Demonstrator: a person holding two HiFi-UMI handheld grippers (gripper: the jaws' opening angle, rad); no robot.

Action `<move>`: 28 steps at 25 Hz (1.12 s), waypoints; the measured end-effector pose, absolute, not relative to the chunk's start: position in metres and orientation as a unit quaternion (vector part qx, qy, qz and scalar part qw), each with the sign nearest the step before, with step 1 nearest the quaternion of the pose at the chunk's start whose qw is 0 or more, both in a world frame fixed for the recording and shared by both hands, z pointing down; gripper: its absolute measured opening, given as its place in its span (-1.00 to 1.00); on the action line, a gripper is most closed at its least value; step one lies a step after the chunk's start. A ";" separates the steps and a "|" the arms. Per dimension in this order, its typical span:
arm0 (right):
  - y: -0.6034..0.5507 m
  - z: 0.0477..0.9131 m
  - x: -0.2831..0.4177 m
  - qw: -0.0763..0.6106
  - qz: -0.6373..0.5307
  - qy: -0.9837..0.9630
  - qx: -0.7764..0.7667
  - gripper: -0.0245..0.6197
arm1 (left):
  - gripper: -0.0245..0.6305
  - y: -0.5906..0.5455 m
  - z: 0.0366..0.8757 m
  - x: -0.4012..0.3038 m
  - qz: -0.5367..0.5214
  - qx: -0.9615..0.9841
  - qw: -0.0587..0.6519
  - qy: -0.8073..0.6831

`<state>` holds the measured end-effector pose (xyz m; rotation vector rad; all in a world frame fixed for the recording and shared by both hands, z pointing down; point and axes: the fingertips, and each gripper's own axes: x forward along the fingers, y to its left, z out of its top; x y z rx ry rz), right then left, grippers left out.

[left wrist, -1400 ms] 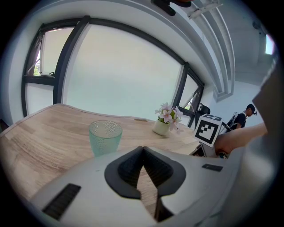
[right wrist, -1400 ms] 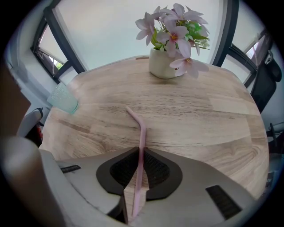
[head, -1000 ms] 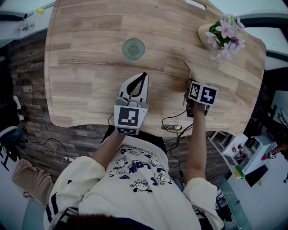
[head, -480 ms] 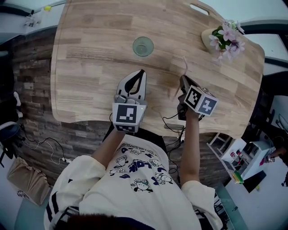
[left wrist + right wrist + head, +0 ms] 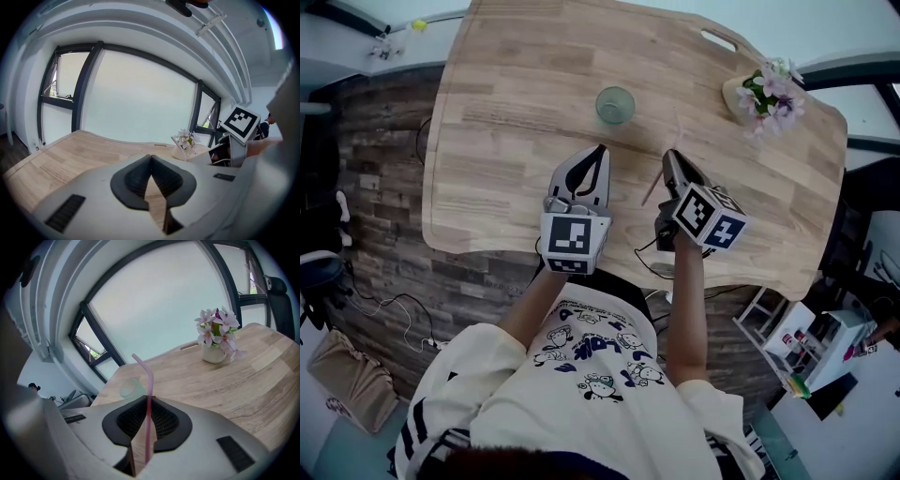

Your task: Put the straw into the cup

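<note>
A clear greenish cup (image 5: 615,105) stands upright on the wooden table (image 5: 506,112), beyond both grippers. My right gripper (image 5: 667,155) is shut on a thin pink straw (image 5: 652,187) and sits to the right of the cup and nearer to me. In the right gripper view the straw (image 5: 149,394) rises between the jaws with its bent top leaning left, and the cup (image 5: 130,386) lies behind it to the left. My left gripper (image 5: 600,150) is shut on nothing, just short of the cup. The left gripper view shows its closed jaws (image 5: 150,159) over bare table.
A small vase of pink flowers (image 5: 766,89) stands at the table's far right corner, with a slot handle (image 5: 716,39) cut into the far edge. Cables (image 5: 652,267) hang below the near edge. Clutter lies on the floor at right.
My right gripper has swung left and forward from the near right edge toward the cup, carrying the straw. The left gripper has hardly moved.
</note>
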<state>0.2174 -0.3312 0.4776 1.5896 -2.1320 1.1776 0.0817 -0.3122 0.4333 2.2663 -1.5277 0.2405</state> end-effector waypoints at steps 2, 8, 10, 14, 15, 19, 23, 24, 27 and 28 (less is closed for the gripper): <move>-0.337 0.467 0.210 0.104 0.390 -0.737 0.542 -0.85 | -0.83 -0.313 0.426 0.078 0.080 0.808 0.190 -0.552; -0.356 0.434 0.188 0.080 0.348 -0.773 0.524 -0.85 | -0.83 -0.311 0.409 0.070 0.073 0.806 0.161 -0.565; -0.365 0.417 0.182 0.061 0.323 -0.790 0.518 -0.85 | -0.83 -0.309 0.405 0.067 0.069 0.804 0.155 -0.570; -0.380 0.380 0.166 -0.004 0.263 -0.823 0.504 -0.85 | -0.83 -0.307 0.398 0.062 0.065 0.801 0.141 -0.578; -0.382 0.373 0.162 -0.015 0.246 -0.829 0.502 -0.85 | -0.83 -0.307 0.397 0.061 0.065 0.800 0.138 -0.580; -0.391 0.351 0.148 -0.051 0.186 -0.845 0.498 -0.85 | -0.83 -0.308 0.394 0.054 0.060 0.793 0.135 -0.591; -0.397 0.332 0.139 -0.091 0.132 -0.855 0.493 -0.85 | -0.83 -0.307 0.393 0.049 0.057 0.788 0.132 -0.598; -0.399 0.328 0.137 -0.099 0.115 -0.857 0.492 -0.85 | -0.83 -0.307 0.393 0.048 0.056 0.787 0.132 -0.600; -0.404 0.323 0.131 -0.114 0.075 -0.864 0.485 -0.85 | -0.83 -0.308 0.394 0.044 0.056 0.785 0.128 -0.604; -0.405 0.324 0.129 -0.116 0.067 -0.865 0.483 -0.85 | -0.83 -0.308 0.394 0.042 0.056 0.784 0.127 -0.605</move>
